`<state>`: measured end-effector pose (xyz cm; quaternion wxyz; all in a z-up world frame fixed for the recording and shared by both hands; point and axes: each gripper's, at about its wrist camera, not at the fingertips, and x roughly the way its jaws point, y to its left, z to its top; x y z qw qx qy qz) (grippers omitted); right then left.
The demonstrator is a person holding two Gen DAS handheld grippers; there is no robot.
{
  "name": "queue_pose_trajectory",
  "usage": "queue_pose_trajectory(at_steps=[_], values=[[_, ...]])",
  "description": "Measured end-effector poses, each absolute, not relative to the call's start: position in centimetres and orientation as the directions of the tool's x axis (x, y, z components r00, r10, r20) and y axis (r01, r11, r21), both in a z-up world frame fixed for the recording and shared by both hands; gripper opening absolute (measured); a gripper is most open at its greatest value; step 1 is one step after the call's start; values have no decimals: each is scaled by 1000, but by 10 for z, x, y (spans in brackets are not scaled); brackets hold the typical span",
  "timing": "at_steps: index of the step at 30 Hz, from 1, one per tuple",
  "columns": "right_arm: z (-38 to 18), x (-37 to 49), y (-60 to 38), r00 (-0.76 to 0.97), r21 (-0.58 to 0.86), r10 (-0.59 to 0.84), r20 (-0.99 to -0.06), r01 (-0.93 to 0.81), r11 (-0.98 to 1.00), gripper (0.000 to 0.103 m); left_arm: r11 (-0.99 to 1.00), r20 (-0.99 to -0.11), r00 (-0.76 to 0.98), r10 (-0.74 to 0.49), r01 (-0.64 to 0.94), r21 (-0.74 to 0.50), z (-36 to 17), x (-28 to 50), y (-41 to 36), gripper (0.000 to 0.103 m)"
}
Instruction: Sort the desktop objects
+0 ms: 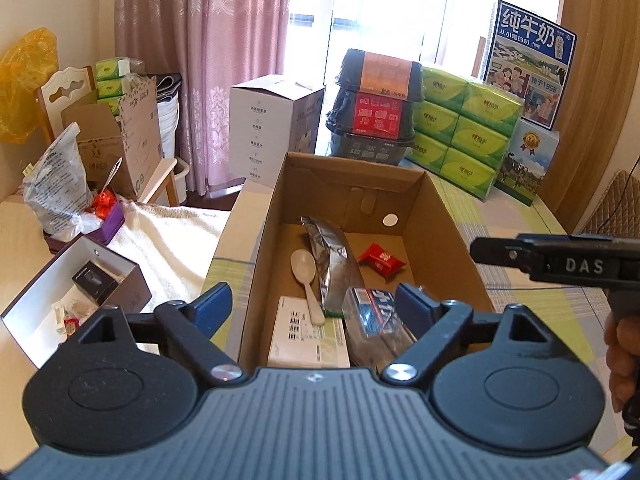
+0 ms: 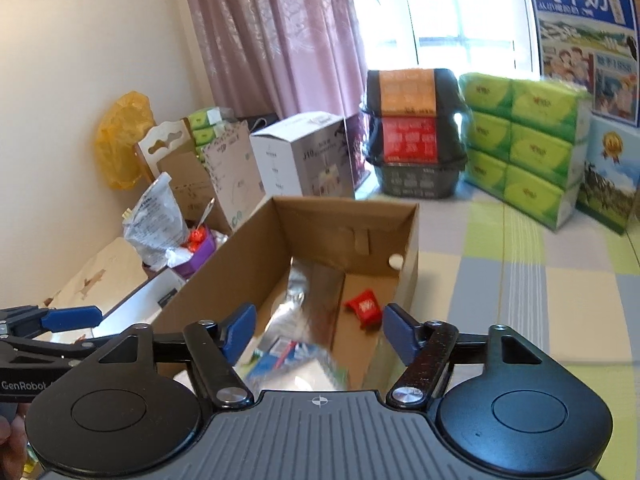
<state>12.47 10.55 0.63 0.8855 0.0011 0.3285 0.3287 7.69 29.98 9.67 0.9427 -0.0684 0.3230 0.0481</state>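
- Left gripper (image 1: 316, 304): fingers spread wide, nothing between them, poised above the near end of the cardboard box (image 1: 448, 216).
- Right gripper (image 2: 318, 330): fingers spread wide, empty, hovering over the near right part of the same cardboard box (image 2: 408, 248); seen also at the right edge of the left wrist view, held by a hand (image 1: 622, 356).
- Cardboard box: open-topped, standing on the surface (image 1: 520, 240) covered with a green, grey and white checked cloth.
- Contents, left wrist view: white plastic spoon (image 1: 310, 280) lying lengthwise beside a silver foil pouch (image 1: 332, 264); small red packet (image 1: 382, 260) on the box floor toward the far right; white carton (image 1: 308, 340) at the near left; blue-and-red wrapped package (image 1: 372, 312) at the near right, just beside the right-hand finger of the left gripper.
- Contents, right wrist view: red packet (image 2: 364, 308) and silver foil pouch (image 2: 296, 300) visible; nearer items blurred.
- Behind the box: stacked black food tubs (image 1: 374, 104), green tissue packs (image 1: 464, 128), blue milk carton box (image 1: 528, 64), white appliance box (image 1: 272, 128).
- Left of the surface: open white gift box (image 1: 52, 296), clear plastic bag (image 1: 56, 188), pink curtain (image 1: 208, 60) at the back.
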Motion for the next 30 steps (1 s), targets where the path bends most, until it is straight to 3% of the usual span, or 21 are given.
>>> queue_pose_trajectory(at_steps=[5,13,18,30], values=[[9,98,97,557,215,582,-592,-587,780,86,979,-616,784,71,-173,-108,102,53,301,101],[15,51,85,554,208,564,-613,-576,791,100,967,-595,794,127,-232,-103,121,8,295,102],[21,23,75,535,227,571,-622,-575,786,101,959,-620,763,185,-278,-55,128,-13,287,102],[25,-21,53,519,240,564,-642,-562,791,101,947,-657,729,194,-315,-70,141,-66,264,102]])
